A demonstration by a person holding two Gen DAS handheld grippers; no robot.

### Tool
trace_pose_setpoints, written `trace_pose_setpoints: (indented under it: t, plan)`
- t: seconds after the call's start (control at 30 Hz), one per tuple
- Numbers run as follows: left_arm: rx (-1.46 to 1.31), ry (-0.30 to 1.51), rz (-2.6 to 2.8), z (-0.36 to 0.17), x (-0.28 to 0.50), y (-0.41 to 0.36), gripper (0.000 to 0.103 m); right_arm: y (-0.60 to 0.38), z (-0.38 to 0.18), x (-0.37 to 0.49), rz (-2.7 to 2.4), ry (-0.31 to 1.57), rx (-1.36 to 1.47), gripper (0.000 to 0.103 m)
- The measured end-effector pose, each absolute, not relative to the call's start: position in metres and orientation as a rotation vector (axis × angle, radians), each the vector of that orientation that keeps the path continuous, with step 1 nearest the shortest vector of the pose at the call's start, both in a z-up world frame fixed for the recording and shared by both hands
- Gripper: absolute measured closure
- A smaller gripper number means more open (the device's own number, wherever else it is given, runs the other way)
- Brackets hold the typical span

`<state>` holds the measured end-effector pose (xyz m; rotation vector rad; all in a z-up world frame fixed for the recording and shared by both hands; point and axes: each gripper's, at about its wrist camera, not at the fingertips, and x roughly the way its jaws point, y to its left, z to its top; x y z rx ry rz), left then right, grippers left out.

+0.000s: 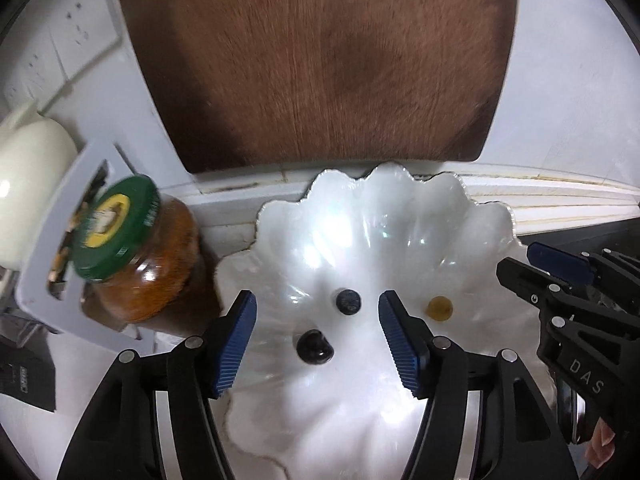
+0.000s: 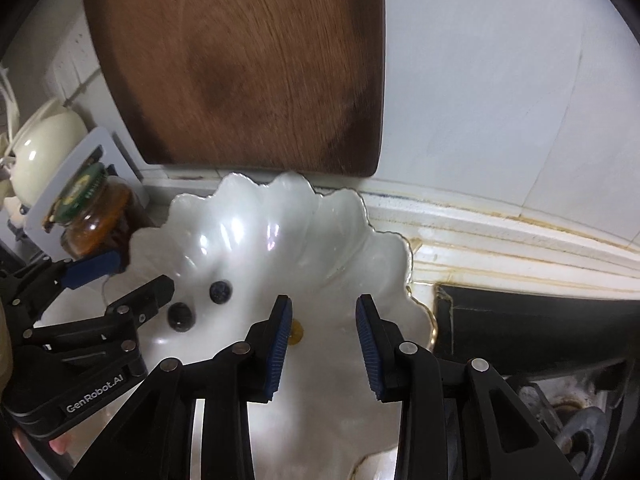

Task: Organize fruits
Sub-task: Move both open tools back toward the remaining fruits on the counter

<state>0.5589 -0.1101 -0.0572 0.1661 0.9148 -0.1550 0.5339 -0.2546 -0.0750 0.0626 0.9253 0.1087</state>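
A white shell-shaped dish [image 1: 400,216] [image 2: 340,232] holds three small fruits. Two dark berries lie near its middle: one [image 1: 349,301] [image 2: 221,291] farther back, one [image 1: 315,346] [image 2: 180,315] nearer. A small yellow fruit [image 1: 439,307] [image 2: 297,331] lies to their right, partly hidden by my right gripper's left finger in the right wrist view. My left gripper [image 1: 318,342] [image 2: 128,276] is open and empty above the dark berries. My right gripper [image 2: 323,342] is open and empty over the dish, just right of the yellow fruit; it shows at the right edge of the left wrist view [image 1: 532,268].
A brown wooden board [image 1: 320,60] [image 2: 248,64] leans on the white wall behind the dish. A jar with a green lid [image 1: 136,248] [image 2: 92,216] stands left of the dish, with a cream kettle [image 1: 28,184] [image 2: 44,148] behind it. A black stove edge [image 2: 540,320] lies to the right.
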Motion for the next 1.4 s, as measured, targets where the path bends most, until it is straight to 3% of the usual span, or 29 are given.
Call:
trace_pose_setpoints:
  t: [0.2,0.3,0.67,0.73,1.4]
  plan:
    - [0.173,0.864,-0.142,-0.037,0.54,-0.104,0.034,-0.254,-0.055,0.511,0.117,0.877,0.062,0.068]
    - [0.161,0.846,-0.141,-0.027,0.526,-0.099,0.031,-0.252,-0.046,0.502,0.118,0.855,0.067,0.06]
    - [0.13,0.745,-0.137,0.011,0.47,-0.08,0.023,-0.248,-0.012,0.459,0.125,0.764,0.062,0.055]
    - [0.13,0.734,-0.138,0.015,0.463,-0.077,0.023,-0.247,-0.007,0.451,0.121,0.746,0.061,0.051]
    - [0.14,0.629,-0.173,0.042,0.379,-0.063,0.023,-0.246,0.017,0.373,0.132,0.657,0.063,0.051]
